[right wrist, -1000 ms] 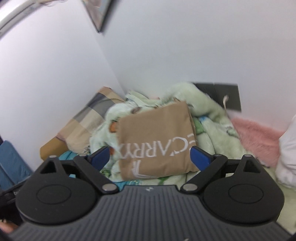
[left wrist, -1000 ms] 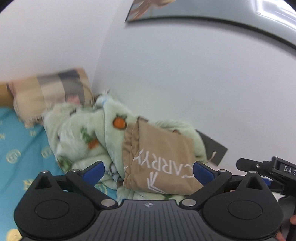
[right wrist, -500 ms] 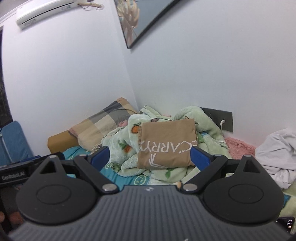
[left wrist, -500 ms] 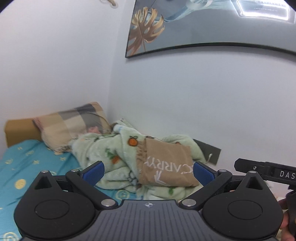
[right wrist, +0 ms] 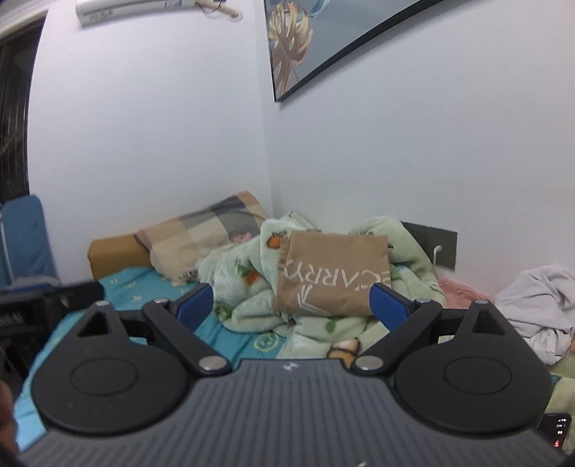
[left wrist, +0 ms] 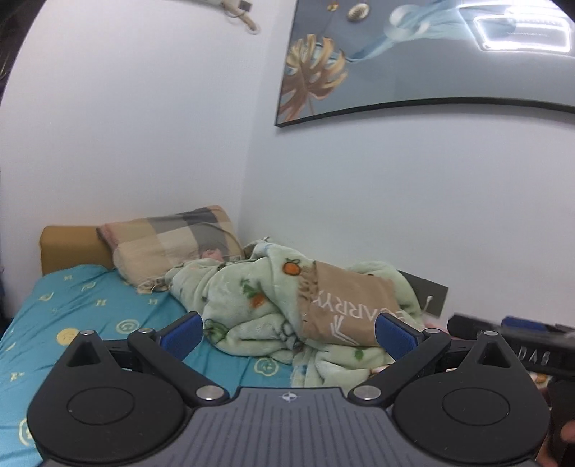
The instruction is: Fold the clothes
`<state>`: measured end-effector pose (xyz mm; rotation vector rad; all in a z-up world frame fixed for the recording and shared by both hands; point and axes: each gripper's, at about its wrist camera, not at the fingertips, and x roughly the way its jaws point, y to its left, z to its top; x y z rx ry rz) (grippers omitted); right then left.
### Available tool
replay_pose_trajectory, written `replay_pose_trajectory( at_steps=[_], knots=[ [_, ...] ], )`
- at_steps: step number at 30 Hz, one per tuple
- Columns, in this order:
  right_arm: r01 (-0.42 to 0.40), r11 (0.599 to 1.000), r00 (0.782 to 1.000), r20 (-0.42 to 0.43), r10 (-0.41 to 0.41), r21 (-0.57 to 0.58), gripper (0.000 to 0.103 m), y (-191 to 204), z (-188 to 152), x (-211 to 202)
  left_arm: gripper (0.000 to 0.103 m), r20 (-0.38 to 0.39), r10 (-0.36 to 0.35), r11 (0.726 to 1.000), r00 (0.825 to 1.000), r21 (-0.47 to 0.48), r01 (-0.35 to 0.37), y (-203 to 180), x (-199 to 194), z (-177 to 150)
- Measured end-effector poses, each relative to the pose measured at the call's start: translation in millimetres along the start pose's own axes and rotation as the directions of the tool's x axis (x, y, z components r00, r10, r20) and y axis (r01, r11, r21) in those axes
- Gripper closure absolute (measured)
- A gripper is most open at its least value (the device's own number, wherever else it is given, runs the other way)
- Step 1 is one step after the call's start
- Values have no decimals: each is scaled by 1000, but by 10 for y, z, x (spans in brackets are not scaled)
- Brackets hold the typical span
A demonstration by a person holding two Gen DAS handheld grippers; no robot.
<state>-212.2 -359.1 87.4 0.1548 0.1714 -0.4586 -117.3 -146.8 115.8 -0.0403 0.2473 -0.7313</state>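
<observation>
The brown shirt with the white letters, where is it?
The folded brown shirt lies on top of the green blanket near the wall corner, right of the checked pillow, centred ahead in both views.

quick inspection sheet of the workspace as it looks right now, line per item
surface: bed with a teal patterned sheet, partly bare.
job's things: folded tan garment with white lettering lies on the green blanket; crumpled white clothes lie unfolded on the right.
clutter: plaid pillow at the headboard; pink fluffy item by the wall; phone at the lower right edge.
grippers: left gripper and right gripper both open, empty, held off the clothes.
cables: white cable at the dark wall socket panel.
surroundings: white walls, framed leaf picture, air conditioner.
</observation>
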Motion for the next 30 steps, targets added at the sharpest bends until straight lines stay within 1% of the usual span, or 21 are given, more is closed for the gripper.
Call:
replay_pose_trajectory(
  at_steps=[1,4,11,21,30],
  knots=[
    [0,1000,1000,-4,0,-1,8,13,-14,5,0,-2,-3,1000,1000,-3,3,28,-11,-11],
    [2,1000,1000,-2,-2,4,8,39,-35,-11,0,-2,17,1000,1000,4,-17,75,-49,-32],
    [14,1000,1000,3,-14,-8,8,109,-33,-96,0,-9,20,1000,1000,6,-20,99,-104,-59],
    [0,1000,1000,18,1,-15,8,156,-8,-184,0,11,18,1000,1000,8,-18,72,-210,-11],
    [-9,1000,1000,29,9,-14,8,186,3,-250,0,13,19,1000,1000,4,-19,78,-261,-20]
  ],
)
